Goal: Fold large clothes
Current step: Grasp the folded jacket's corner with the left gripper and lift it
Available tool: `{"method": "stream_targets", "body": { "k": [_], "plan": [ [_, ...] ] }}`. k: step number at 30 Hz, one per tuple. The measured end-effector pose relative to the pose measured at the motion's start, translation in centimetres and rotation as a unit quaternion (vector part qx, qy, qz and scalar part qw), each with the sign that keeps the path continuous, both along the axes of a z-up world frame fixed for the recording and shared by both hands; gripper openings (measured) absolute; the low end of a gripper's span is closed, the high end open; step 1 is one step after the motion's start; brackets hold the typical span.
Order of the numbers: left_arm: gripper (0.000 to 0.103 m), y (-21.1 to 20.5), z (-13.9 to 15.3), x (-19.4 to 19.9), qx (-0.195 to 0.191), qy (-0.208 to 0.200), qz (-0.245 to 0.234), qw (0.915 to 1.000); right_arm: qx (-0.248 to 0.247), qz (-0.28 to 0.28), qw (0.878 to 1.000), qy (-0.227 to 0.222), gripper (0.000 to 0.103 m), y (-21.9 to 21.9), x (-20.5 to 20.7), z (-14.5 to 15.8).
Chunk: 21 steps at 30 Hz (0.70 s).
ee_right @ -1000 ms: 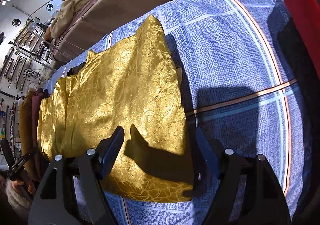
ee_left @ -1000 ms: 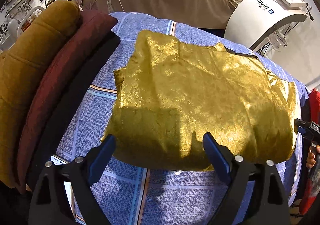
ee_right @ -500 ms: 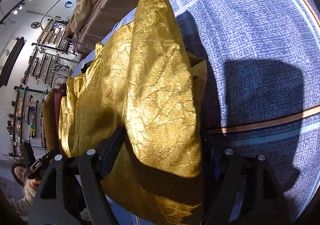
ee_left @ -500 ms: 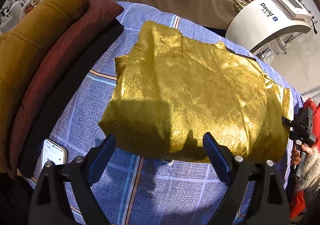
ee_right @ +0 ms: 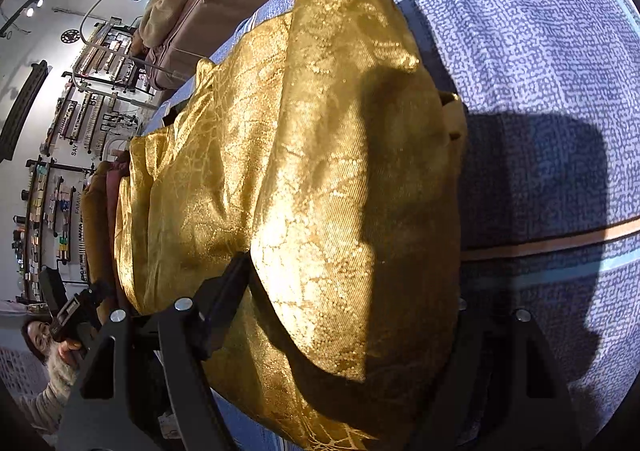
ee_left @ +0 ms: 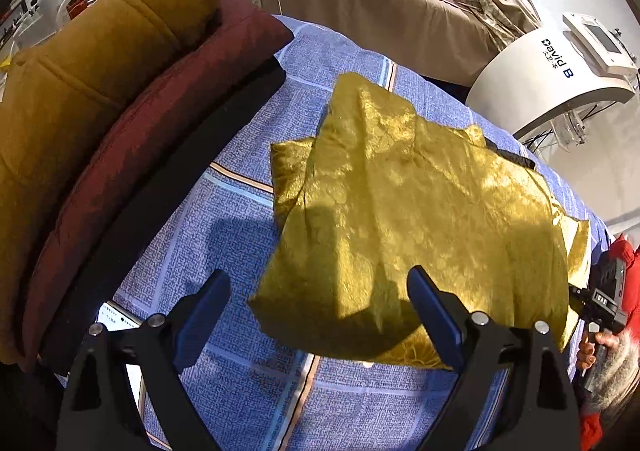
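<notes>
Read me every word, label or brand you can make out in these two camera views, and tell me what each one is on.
"David B": on the white machine, with smaller characters beneath, too small to read.
"SAY": on the wall by the display racks.
"FAMILY": on the same wall, lower down.
Small white label on the right gripper's black body: too blurred to read.
Phone screen: text too small to read.

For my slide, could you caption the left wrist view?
Open left gripper hovering before folded gold garment on blue checked bedspread.
</notes>
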<state>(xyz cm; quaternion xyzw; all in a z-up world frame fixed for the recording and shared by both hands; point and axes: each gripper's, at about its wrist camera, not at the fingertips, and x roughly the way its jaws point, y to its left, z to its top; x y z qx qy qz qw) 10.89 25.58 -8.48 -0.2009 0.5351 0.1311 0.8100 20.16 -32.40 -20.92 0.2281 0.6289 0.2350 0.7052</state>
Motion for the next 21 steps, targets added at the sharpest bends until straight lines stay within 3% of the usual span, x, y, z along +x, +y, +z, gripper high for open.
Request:
{"method": "stream_targets", "body": {
  "k": [8,12,21],
  "plan": [
    [0.088,3.8,-3.0,3.6,-0.045,-0.008,0.001,0.9989,-0.039,-0.007,0.999,0.008,0.074,2.0,0.2,0.3],
    [0.088,5.5,-5.2,4.5,-0.098,0.003,0.002,0.9952,-0.049,-0.01,0.999,0.015,0.074,2.5,0.5,0.4],
    [0.09,6.0,-8.8,6.1,-0.159,0.003,-0.007,0.9872,-0.071,-0.016,0.997,0.018,0.074,2.7,0.5,0.6]
  ]
}}
